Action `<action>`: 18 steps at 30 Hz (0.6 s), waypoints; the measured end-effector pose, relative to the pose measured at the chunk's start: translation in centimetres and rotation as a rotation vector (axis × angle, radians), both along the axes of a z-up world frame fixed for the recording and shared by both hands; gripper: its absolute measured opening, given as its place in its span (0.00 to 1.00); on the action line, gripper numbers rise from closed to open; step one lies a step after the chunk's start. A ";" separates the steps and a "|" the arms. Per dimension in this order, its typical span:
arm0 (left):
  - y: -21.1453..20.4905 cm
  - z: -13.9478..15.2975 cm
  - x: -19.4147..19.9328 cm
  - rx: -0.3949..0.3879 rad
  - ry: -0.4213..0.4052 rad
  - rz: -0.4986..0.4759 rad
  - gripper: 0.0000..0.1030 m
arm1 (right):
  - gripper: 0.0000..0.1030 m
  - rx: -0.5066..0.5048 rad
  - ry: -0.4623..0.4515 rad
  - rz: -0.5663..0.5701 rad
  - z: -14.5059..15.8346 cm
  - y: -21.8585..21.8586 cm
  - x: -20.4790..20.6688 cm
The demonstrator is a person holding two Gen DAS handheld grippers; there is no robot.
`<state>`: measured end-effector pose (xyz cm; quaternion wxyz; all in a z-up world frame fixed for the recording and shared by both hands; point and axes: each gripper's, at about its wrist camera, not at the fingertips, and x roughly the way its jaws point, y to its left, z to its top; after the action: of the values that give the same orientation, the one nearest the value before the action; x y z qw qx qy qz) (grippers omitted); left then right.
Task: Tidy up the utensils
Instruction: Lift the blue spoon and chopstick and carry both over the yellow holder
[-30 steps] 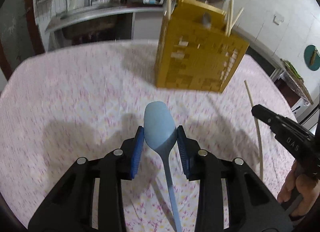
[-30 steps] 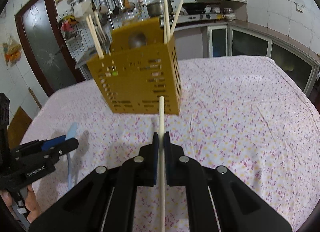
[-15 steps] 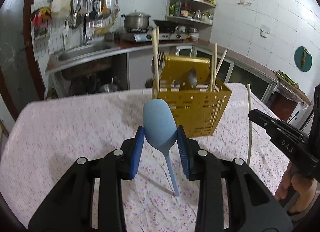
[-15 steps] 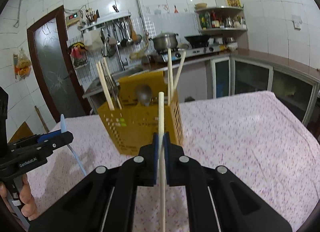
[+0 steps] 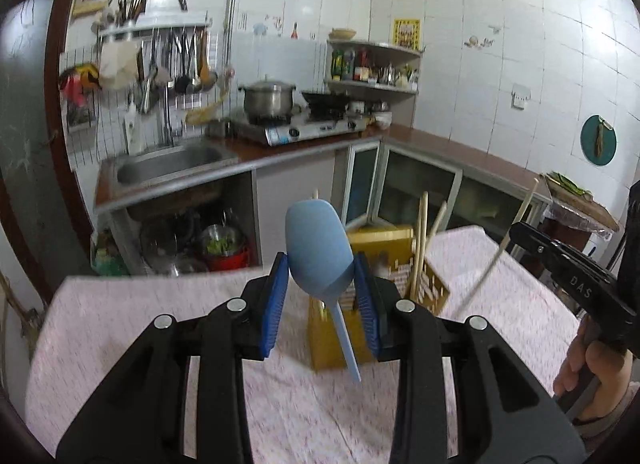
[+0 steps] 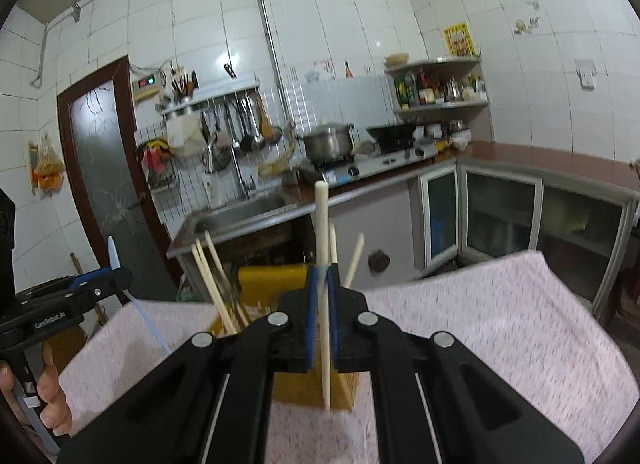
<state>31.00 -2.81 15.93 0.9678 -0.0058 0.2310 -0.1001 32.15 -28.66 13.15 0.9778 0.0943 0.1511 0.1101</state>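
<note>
My left gripper [image 5: 320,288] is shut on a light blue spoon [image 5: 318,248], bowl up, its handle hanging down, lifted above the table. My right gripper [image 6: 323,304] is shut on a pale wooden chopstick [image 6: 322,224] held nearly upright. The yellow perforated utensil holder [image 5: 384,244] stands on the table just beyond both grippers, with several chopsticks [image 5: 419,240] sticking out of it; it also shows in the right wrist view [image 6: 264,284]. The right gripper [image 5: 560,264] with its chopstick appears at the right of the left wrist view. The left gripper [image 6: 80,296] appears at the left of the right wrist view.
The table has a pink floral cloth [image 5: 132,316]. Behind it are a sink counter [image 5: 172,168], a gas stove with a pot [image 5: 268,100], hanging utensils on a wall rack, a corner shelf [image 6: 440,84] and a dark door [image 6: 104,168] at the left.
Both grippers have risen and tilted upward with the spoon and chopstick held. The holder now sits lower in both views and more of the kitchen wall shows.
</note>
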 end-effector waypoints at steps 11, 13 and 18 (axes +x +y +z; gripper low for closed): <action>-2.5 4.0 3.1 0.080 -0.096 -0.025 0.31 | 0.05 -0.022 -0.101 0.012 6.4 0.8 1.9; -3.0 4.1 3.9 0.096 -0.105 -0.023 0.31 | 0.05 -0.035 -0.116 0.011 7.0 1.1 2.4; -3.5 2.7 5.8 0.109 -0.118 -0.035 0.31 | 0.05 -0.056 -0.111 0.014 6.2 1.7 3.8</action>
<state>36.81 -6.33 18.67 0.9767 0.0566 0.1785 -0.1045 35.94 -26.93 19.36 0.9861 0.0597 0.1004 0.1178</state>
